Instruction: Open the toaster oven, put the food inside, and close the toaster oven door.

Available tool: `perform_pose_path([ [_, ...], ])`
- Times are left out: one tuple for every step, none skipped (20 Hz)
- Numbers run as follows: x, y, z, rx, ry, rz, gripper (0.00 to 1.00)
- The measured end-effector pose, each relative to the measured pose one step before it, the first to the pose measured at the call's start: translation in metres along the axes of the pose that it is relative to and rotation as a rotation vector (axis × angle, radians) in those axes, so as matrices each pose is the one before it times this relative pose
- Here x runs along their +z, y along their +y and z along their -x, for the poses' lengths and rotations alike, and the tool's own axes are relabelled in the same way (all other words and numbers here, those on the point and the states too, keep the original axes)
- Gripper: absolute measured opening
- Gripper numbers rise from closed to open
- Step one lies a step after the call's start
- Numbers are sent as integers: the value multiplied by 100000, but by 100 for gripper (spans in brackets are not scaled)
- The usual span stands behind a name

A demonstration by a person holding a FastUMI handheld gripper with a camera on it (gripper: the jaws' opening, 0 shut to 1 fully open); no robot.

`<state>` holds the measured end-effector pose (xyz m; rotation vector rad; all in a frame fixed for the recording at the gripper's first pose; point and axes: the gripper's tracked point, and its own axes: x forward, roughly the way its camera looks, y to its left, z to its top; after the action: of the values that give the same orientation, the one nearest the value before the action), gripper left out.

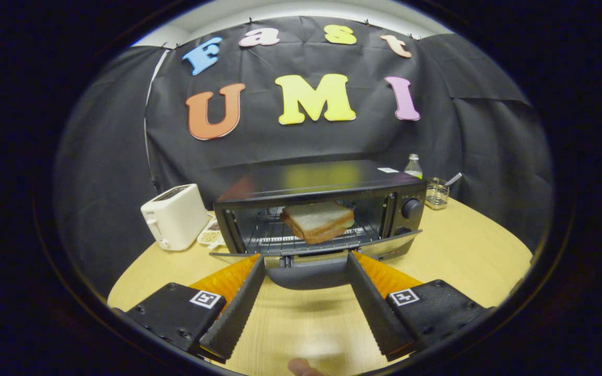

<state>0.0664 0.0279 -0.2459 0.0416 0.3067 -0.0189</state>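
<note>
Two spread jaws astride oven door handle (307, 272)

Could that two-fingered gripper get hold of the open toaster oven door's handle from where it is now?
Probably yes. The gripper is open, and the dark curved handle of the black toaster oven's lowered door lies between its fingertips, with nothing in between. Whether the fingers already touch it is unclear.

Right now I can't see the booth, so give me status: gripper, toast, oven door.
Gripper open, fingers astride the door handle. Toast on the oven rack. Door down, not yet closed. Nothing in the way.
</note>
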Motion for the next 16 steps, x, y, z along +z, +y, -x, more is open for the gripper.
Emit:
perform_pose_path([
  [301,-432,-299,-1713,310,-301,100],
  [289,-101,-252,-59,591,-1178,100],
  [329,-195,52,-283,951,-1627,100],
  [423,-409,120,-665,768,-1792,100],
  [476,-315,285,-442,185,-1644,100],
  [1075,-345,602,268,-299,-1052,100],
  [559,-92,547,347,-271,-61,100],
  [607,-236,440,2,-612,438,100],
  [614,-65,740,-61,-839,717,100],
  [787,-58,703,112,-1362,777,100],
  [872,-56,823,-152,-1327,709,100],
  [976,157,1007,409,-1645,478,100],
  [1183,183,1106,362,-1655,527,100],
  [1021,-37,1054,-403,-1504,375,100],
  [1406,17,1190,-389,-2158,490,100],
  [1320,223,1021,564,-1981,536,100],
])
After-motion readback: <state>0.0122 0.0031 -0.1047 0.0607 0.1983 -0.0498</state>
